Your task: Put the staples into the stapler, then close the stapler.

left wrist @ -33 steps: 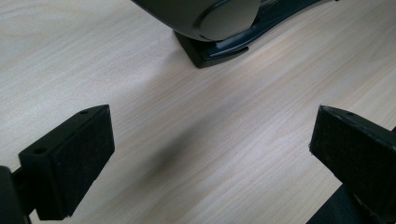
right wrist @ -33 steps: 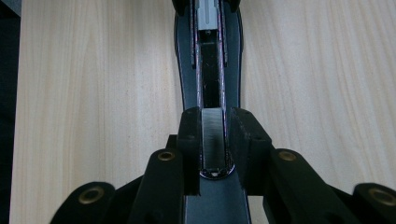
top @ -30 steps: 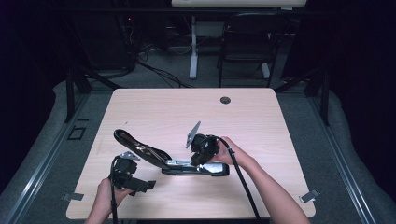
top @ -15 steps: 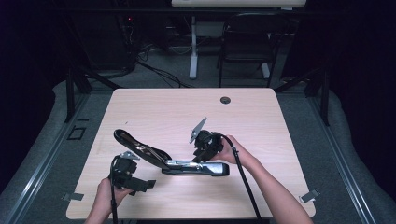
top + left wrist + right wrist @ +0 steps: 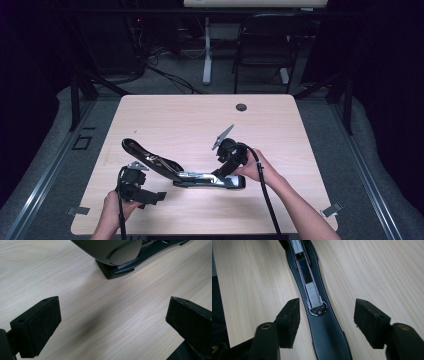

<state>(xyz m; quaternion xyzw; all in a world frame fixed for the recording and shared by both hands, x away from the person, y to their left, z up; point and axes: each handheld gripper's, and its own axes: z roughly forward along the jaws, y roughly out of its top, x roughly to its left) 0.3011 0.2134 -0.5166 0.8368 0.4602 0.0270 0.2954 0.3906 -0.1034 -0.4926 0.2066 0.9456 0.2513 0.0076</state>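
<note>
On the pale wooden bench (image 5: 280,125) we see a black stapler (image 5: 200,177) lying opened out near the front edge, its base flat on the wood and its upper arm hinged up and back toward the left. We hold the right hand-held gripper (image 5: 220,172) over the base end of the stapler, with its cable trailing back along the forearm. In the right gripper view the stapler's base (image 5: 324,327) runs up the middle of the frame between the two black pads (image 5: 289,320), and a metal staple channel (image 5: 308,272) lies along it, ending at a small round plate. The jaws stand moderately wide, with a gap of bare wood on each side of the base, so neither pad presses on it; they have just been opening, with the base between them but not gripped. We hold the left hand-held gripper (image 5: 150,196) just beside the raised arm, near the bench's front left edge. In the left gripper view its jaws are spread wide over bare wood, with nothing between the pads (image 5: 42,325); the rounded end of the stapler's arm (image 5: 117,252) and the tip of its base lie a little ahead of them, apart from both pads.
</note>
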